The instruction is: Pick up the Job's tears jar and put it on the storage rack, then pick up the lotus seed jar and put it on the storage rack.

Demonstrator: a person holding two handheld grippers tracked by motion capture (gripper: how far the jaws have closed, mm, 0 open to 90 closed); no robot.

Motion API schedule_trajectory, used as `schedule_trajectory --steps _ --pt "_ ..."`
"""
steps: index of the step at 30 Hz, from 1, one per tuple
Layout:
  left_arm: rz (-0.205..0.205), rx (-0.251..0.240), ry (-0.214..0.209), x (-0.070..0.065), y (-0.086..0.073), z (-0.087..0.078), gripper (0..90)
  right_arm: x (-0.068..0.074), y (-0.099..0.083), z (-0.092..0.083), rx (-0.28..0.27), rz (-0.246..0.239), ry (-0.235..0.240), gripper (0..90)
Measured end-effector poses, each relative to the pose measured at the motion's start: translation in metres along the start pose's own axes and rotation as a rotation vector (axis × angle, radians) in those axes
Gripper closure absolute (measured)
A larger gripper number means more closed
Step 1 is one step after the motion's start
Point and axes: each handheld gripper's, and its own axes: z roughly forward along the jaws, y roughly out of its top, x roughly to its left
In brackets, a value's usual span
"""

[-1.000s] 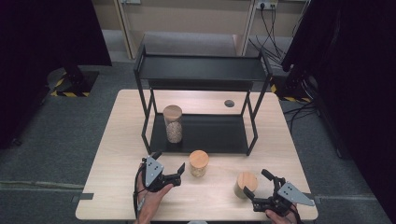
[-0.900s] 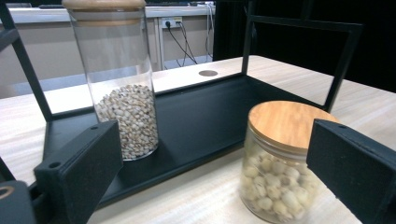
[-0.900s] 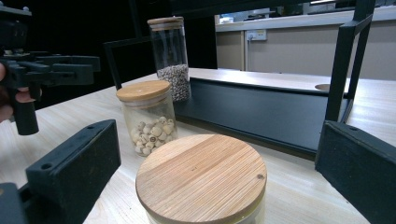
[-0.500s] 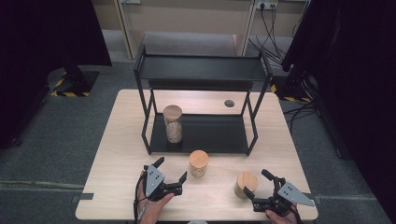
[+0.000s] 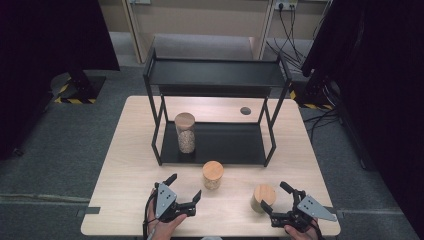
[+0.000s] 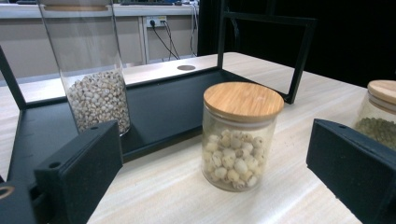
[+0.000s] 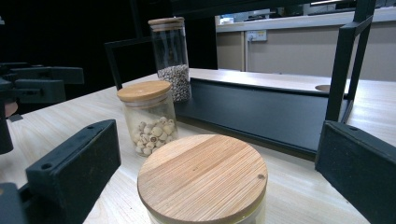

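A short jar of pale round seeds with a wooden lid stands on the table just in front of the black rack. My left gripper is open to the left of and nearer than that jar, pointing toward it, nothing between the jaws. A second short wooden-lidded jar with greenish contents stands at the front right. My right gripper is open with its jaws on either side of this jar, pads clear of it.
A black two-level rack stands mid-table. A tall jar of small grains stands on its lower tray at the left. A round hole lies in the tabletop behind the rack. Cables run along the floor at the far right.
My left gripper has shifted a little toward the front edge and to the right. The right gripper and all three jars have stayed put.
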Motion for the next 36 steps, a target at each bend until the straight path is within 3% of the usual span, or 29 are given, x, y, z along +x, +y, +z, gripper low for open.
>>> schedule_trajectory --steps 13,36 --pt "-0.003 0.001 -0.001 0.0 -0.01 -0.005 3.0 0.0 0.0 0.0 -0.001 -0.006 0.01 0.5" --pt "-0.011 0.003 0.004 0.001 -0.013 -0.006 3.0 0.001 0.001 0.0 -0.001 -0.007 0.017 0.5"
